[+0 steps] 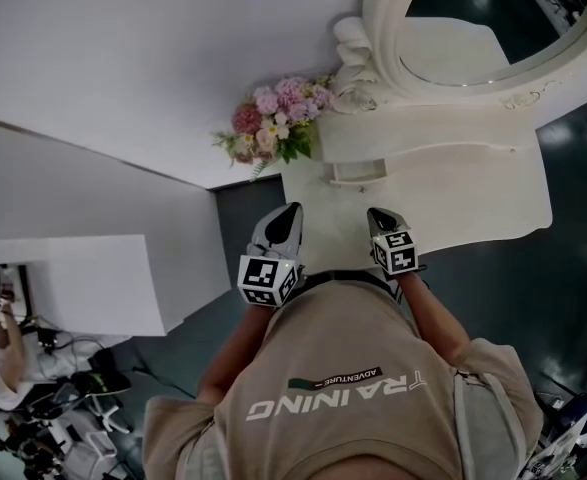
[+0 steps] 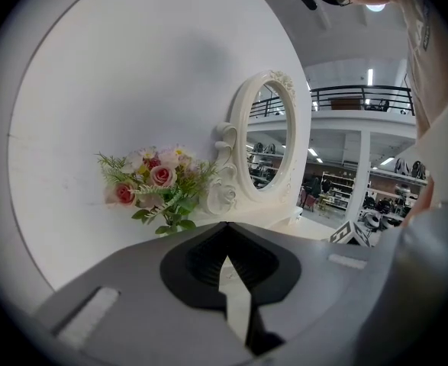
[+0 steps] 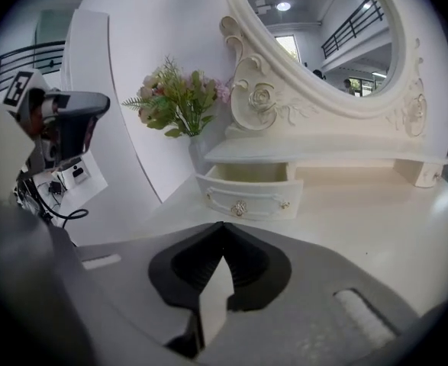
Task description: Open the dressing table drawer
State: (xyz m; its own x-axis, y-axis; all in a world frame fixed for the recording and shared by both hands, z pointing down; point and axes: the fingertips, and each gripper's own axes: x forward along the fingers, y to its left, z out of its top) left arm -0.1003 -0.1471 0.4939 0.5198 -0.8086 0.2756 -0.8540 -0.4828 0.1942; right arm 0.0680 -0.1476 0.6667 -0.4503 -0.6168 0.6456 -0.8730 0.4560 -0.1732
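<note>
I found the drawer point(image 3: 250, 195) already pulled out, its pale inside showing, at the back of the table point(image 3: 376, 212) towards the left edge. It sat under the little shelf point(image 3: 285, 152) below the oval mirror point(image 3: 323, 29). Its ornate handle point(image 3: 240, 207) faced the front edge, and nothing touched it. The flowers point(image 3: 179, 97) stood just beside it at the back left corner. My right tool point(image 3: 224, 226) had its jaws together with nothing between them. It pointed at the drawer front but was held clear of it, over the front part of the table. In the head view that right tool point(image 1: 378, 213) hung above the front edge, and the drawer point(image 1: 358, 173) lay beyond its tips. The left tool point(image 1: 293, 210) was next to it, near the front left corner. In its own view the left tool point(image 2: 225, 226) likewise had its jaw tips meeting on nothing. It was aimed past the flowers point(image 2: 159, 185) towards the mirror point(image 2: 268, 143).
</note>
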